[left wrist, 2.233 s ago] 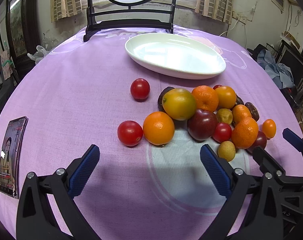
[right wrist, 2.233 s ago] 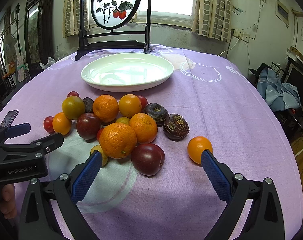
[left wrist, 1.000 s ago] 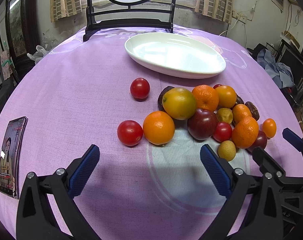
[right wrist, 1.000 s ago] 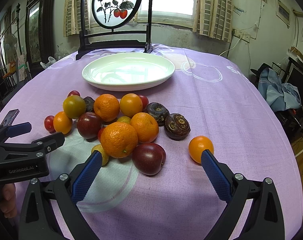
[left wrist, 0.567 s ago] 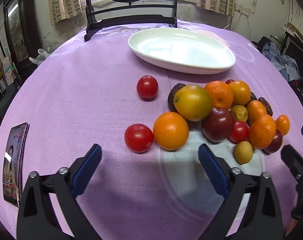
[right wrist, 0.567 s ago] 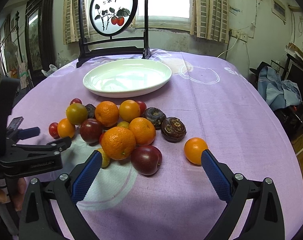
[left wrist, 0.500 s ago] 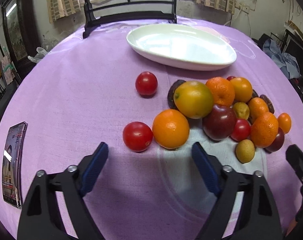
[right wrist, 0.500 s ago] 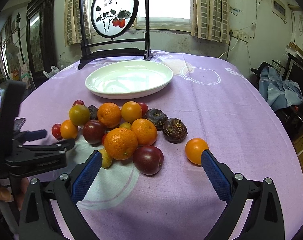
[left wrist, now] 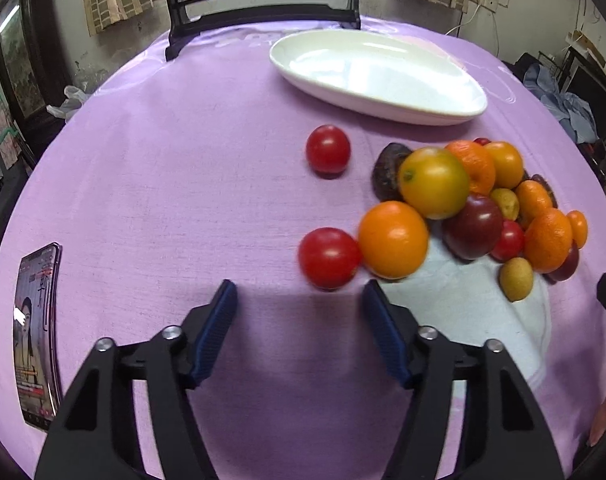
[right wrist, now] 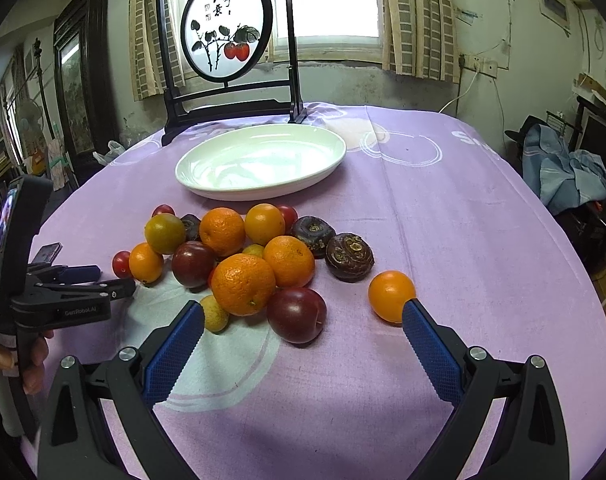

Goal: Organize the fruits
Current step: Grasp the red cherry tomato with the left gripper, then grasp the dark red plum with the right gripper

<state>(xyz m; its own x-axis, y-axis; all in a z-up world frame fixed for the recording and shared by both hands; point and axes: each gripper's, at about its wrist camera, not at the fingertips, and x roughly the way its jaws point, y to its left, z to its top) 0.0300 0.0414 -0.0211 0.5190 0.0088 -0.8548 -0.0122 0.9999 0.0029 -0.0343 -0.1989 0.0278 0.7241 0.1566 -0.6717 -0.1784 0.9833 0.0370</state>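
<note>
In the left wrist view, the left gripper (left wrist: 299, 304) is seen with its blue ribbed fingers (left wrist: 217, 330) spread and nothing between them, just short of a glossy red tomato (left wrist: 329, 258) that touches a smooth orange (left wrist: 393, 239). A second tomato (left wrist: 327, 149) lies apart on bare purple cloth (left wrist: 175, 184), and wide free cloth is seen to the left as far as a phone (left wrist: 37, 332) near the table edge. The heap of fruit (left wrist: 479, 204) is gathered to the right, with the oval white plate (left wrist: 383, 92) beyond it. In the right wrist view, the right gripper (right wrist: 303, 320) is held with its fingers (right wrist: 175, 352) spread wide and empty; a dark plum (right wrist: 297, 314) lies just ahead between them, and a lone small orange (right wrist: 391, 295) sits beside the right finger. Two wrinkled dark fruits (right wrist: 349, 256) are seen behind. "GenRobot.AI" can be read on the left tool (right wrist: 81, 311). Open cloth is seen to the right.
</note>
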